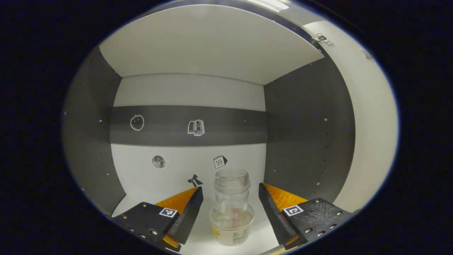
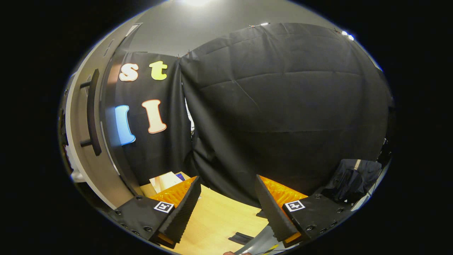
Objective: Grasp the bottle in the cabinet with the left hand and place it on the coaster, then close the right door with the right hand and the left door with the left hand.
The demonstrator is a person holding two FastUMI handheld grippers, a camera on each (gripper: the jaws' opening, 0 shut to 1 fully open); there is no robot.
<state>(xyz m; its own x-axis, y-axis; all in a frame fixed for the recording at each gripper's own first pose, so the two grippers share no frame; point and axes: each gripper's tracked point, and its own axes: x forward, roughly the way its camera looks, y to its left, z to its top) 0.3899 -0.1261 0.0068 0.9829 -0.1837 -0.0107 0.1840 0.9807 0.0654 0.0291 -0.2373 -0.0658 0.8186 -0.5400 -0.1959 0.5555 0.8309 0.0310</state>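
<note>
In the left gripper view a clear glass bottle (image 1: pixel 231 207) without a lid stands upright on the white floor of the cabinet (image 1: pixel 148 184). My left gripper (image 1: pixel 230 200) is open, one finger on each side of the bottle, with a gap to the glass on both sides. The right cabinet door (image 1: pixel 371 124) hangs open at the right edge of that view. In the right gripper view my right gripper (image 2: pixel 228 202) is open with nothing between its fingers, above a wooden table (image 2: pixel 212 219). An open cabinet door (image 2: pixel 83 141) with a dark bar handle (image 2: pixel 92 113) stands at the left.
The cabinet has dark grey side walls (image 1: pixel 304 141) and a back panel with small icons. Papers (image 2: pixel 164 181) lie on the table near the door's foot. A grey strip (image 2: pixel 258 244) and a dark flat piece (image 2: pixel 240 238) lie on the table's near side.
</note>
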